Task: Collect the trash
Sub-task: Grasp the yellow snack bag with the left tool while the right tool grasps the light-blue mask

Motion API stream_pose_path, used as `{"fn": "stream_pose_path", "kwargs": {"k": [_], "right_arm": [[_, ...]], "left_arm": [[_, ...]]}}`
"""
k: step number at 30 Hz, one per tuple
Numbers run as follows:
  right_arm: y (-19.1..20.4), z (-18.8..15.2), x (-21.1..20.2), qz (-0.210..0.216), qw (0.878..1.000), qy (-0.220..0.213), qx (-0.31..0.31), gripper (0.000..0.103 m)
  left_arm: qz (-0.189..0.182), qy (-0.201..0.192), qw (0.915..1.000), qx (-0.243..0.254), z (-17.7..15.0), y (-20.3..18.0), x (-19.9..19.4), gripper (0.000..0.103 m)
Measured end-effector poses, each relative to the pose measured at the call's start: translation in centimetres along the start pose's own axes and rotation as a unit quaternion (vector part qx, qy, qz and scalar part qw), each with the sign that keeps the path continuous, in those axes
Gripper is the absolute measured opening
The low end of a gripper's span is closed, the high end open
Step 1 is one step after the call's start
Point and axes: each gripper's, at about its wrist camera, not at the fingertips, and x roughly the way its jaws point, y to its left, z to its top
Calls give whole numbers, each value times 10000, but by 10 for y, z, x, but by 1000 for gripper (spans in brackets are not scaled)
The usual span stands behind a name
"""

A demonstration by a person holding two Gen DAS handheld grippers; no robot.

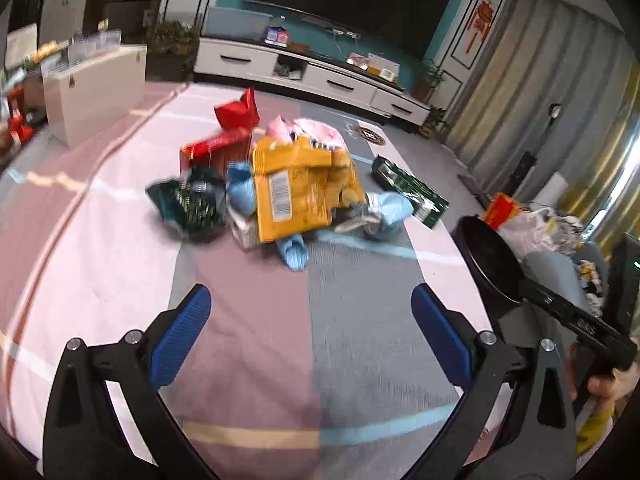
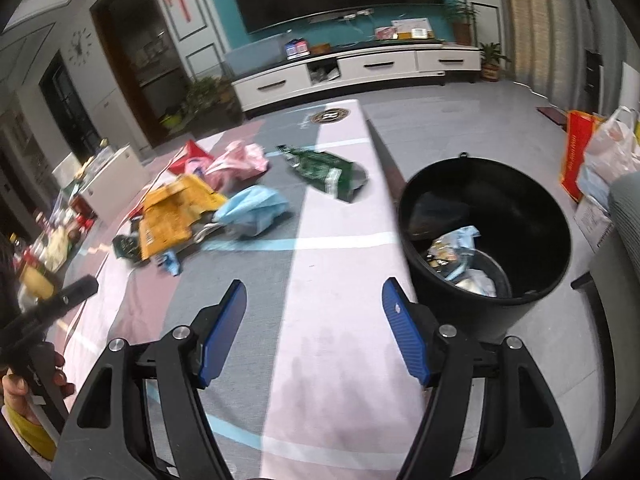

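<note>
A pile of trash lies on the cloth-covered table (image 1: pixel 248 320): a yellow wrapper (image 1: pixel 296 192), a red box (image 1: pixel 216 148), a dark green wrapper (image 1: pixel 188 204), blue masks (image 1: pixel 240 188), a pink bag (image 1: pixel 312 130), and another green wrapper (image 1: pixel 408 190) off to the right. My left gripper (image 1: pixel 310 320) is open and empty, short of the pile. My right gripper (image 2: pixel 314 324) is open and empty over the table (image 2: pixel 340 340). A black bin (image 2: pixel 484 236) with some trash inside stands beside the table's right edge. The pile shows in the right wrist view too, with the yellow wrapper (image 2: pixel 172 212).
A white TV cabinet (image 1: pixel 320 76) stands along the far wall. A white box (image 1: pixel 92 88) sits at the left. Bags (image 2: pixel 600 152) lie on the floor at the right, by a grey chair (image 2: pixel 624 280). The other hand-held gripper (image 1: pixel 560 304) shows at the right.
</note>
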Motion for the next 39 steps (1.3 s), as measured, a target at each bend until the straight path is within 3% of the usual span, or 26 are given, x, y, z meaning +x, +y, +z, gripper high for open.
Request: {"fn": "stream_pose_path", "kwargs": {"k": [6, 10, 21, 28, 39], "right_arm": [[19, -4, 17, 47, 9995, 249, -212, 70], [29, -3, 26, 131, 9988, 373, -275, 70], [42, 17, 55, 576, 9973, 460, -36, 70], [41, 39, 80, 902, 9939, 477, 407, 70], [49, 63, 132, 851, 9925, 563, 673, 70]], "left_arm": [[-299, 478, 9980, -300, -29, 21, 2, 100], [-108, 180, 9980, -597, -24, 32, -2, 100], [-68, 13, 9996, -289, 12, 34, 9, 100], [34, -206, 9998, 3, 51, 31, 27, 99], [-96, -77, 9988, 483, 107, 13, 81, 99]]}}
